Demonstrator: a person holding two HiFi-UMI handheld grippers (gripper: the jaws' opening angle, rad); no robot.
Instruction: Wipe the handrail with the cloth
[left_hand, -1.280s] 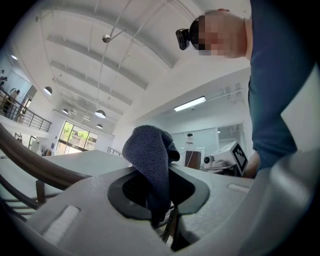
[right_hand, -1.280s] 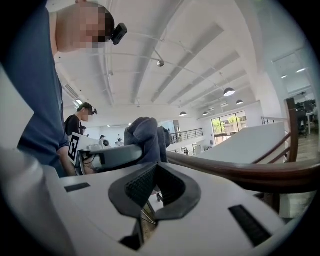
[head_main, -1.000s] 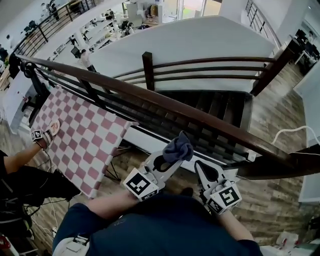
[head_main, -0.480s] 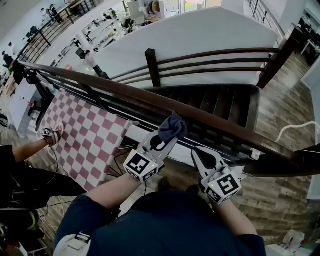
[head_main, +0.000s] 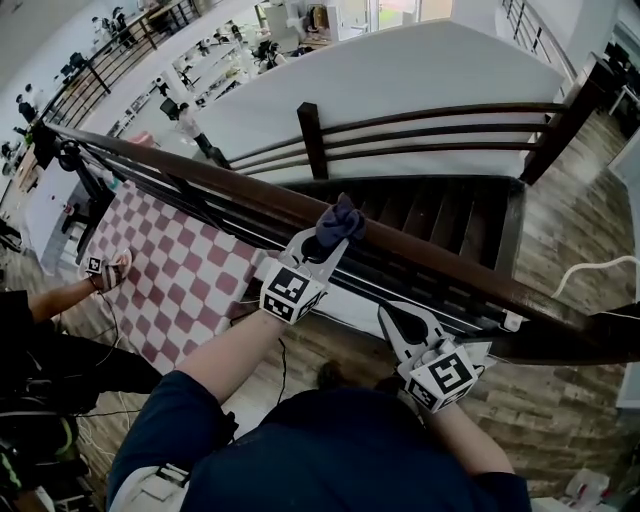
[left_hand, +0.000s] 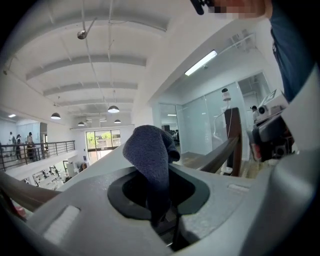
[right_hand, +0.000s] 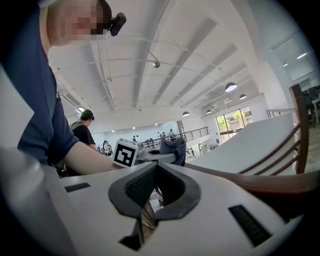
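1. Right gripper (head_main: 393, 318): nearest item, low on the near side of the rail. Its jaws are together with nothing between them (right_hand: 152, 192). It has barely shifted over the last second and looks idle.

2. Left gripper (head_main: 333, 243): clamped on the cloth. A second ago it sat lower, below the rail. It has since climbed and travelled far-left, so its tips now reach the rail top.

3. Cloth (head_main: 340, 221): dark blue, bunched, with one end pinched between the left jaws and the rest standing up past them (left_hand: 149, 150). It now appears to rest on the top of the rail, where earlier it hung short of it. Judgement: contact looks made, so the wipe stroke can start.

4. Handrail (head_main: 450, 268): dark brown wood running from far left to near right. Long bare stretches lie on both sides of the cloth, giving free room to slide either way. The rounded top edge is narrow, so the cloth could slip off toward the stairwell.

5. Checked panel (head_main: 170, 275): red and white, hanging on the near side at left, below the rail line.

6. Second person's hand (head_main: 104, 268): at the panel's left edge, well apart from the cloth.

7. Stairs (head_main: 440, 205): drop away beyond the rail.

8. Far railing (head_main: 430, 128): beyond the stairs.
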